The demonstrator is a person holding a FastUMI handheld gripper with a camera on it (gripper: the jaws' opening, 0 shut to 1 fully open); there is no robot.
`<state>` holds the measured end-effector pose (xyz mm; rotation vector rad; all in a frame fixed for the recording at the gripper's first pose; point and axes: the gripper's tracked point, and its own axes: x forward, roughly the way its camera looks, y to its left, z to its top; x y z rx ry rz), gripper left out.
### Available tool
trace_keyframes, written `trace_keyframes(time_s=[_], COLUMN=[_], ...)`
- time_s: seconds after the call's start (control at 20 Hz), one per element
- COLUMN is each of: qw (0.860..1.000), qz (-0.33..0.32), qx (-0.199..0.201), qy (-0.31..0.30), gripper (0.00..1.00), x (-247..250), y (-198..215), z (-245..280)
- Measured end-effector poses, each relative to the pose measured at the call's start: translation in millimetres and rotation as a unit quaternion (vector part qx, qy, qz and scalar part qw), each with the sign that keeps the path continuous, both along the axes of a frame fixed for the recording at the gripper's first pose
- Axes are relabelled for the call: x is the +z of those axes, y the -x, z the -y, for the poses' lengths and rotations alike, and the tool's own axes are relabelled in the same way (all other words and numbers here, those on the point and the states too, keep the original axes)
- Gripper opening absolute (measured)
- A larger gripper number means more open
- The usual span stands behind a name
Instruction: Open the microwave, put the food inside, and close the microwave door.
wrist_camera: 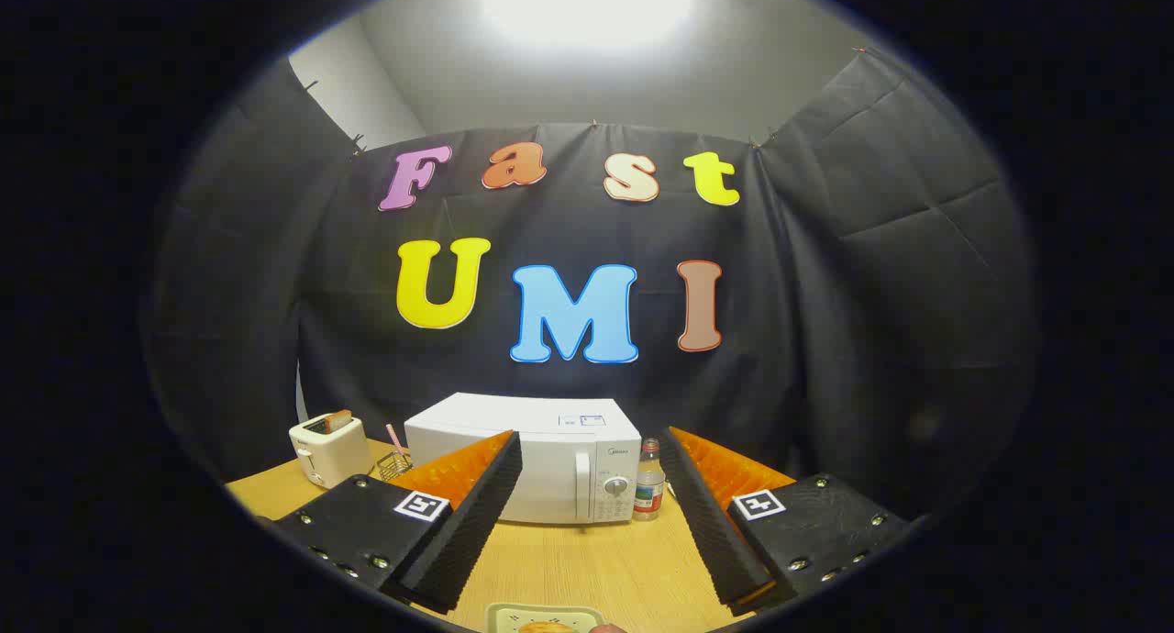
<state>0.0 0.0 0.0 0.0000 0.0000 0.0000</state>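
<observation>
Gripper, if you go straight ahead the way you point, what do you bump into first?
Most likely the microwave: its closed door sits beyond the open gripper, with bare table between. Depth is hard to judge here.

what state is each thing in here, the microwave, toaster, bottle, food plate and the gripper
microwave: door shut, standing on the table beyond the fingers
toaster: a slice sticking up out of its slot
bottle: upright, cap on, just beside the microwave's control panel
plate: on the table between the fingers, food on it
gripper: open, fingers spread wide, holding nothing
</observation>
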Motion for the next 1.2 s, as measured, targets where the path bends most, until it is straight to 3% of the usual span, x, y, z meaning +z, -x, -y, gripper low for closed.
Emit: trace_keyframes(time_s=[0.75, 1.2], qw=[1.000, 0.999], qz=[-0.004, -0.022], qx=[0.001, 0.028], qy=[-0.006, -0.013], gripper=[0.97, 0.97], x=[-11, -40], y=[-30, -95], z=[7, -3])
